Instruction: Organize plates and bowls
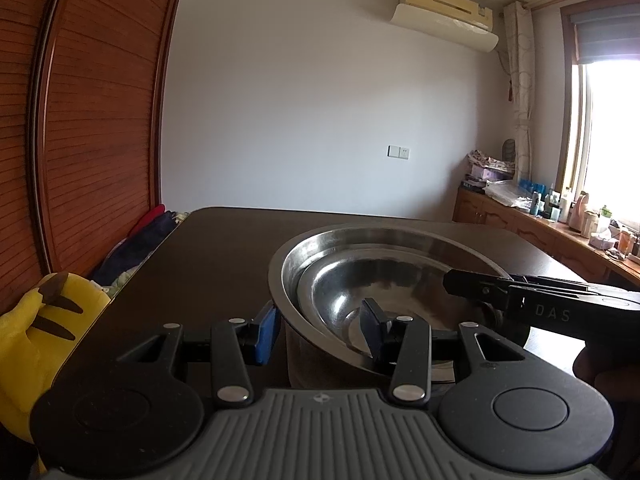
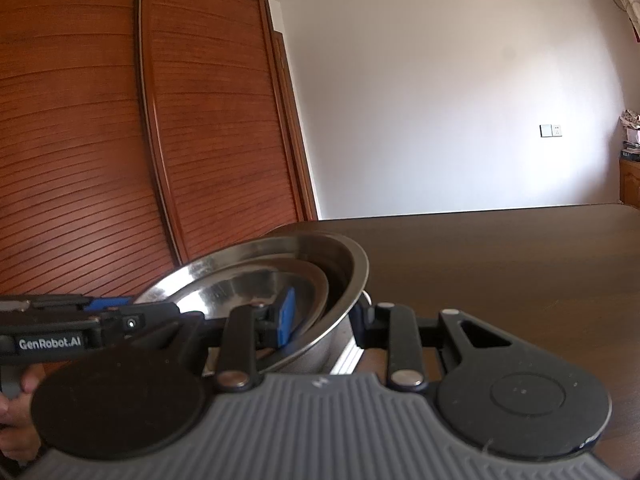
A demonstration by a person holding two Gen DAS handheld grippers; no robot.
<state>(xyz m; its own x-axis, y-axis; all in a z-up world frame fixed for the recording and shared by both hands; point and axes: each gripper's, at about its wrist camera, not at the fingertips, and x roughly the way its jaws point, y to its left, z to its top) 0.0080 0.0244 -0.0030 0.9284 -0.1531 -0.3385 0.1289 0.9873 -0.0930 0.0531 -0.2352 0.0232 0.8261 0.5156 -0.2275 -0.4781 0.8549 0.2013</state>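
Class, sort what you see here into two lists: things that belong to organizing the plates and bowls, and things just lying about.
Belongs to the job:
- large steel bowl
- smaller steel bowl nested inside it
- left claw, open astride the bowls' rim
- right claw, also astride the rim

Just lying about:
- yellow plush toy
- bottles on the window counter
- air conditioner

Silver bowls [image 1: 384, 280], dark brown table [image 1: 224, 248], blue-padded fingers [image 1: 267, 334].
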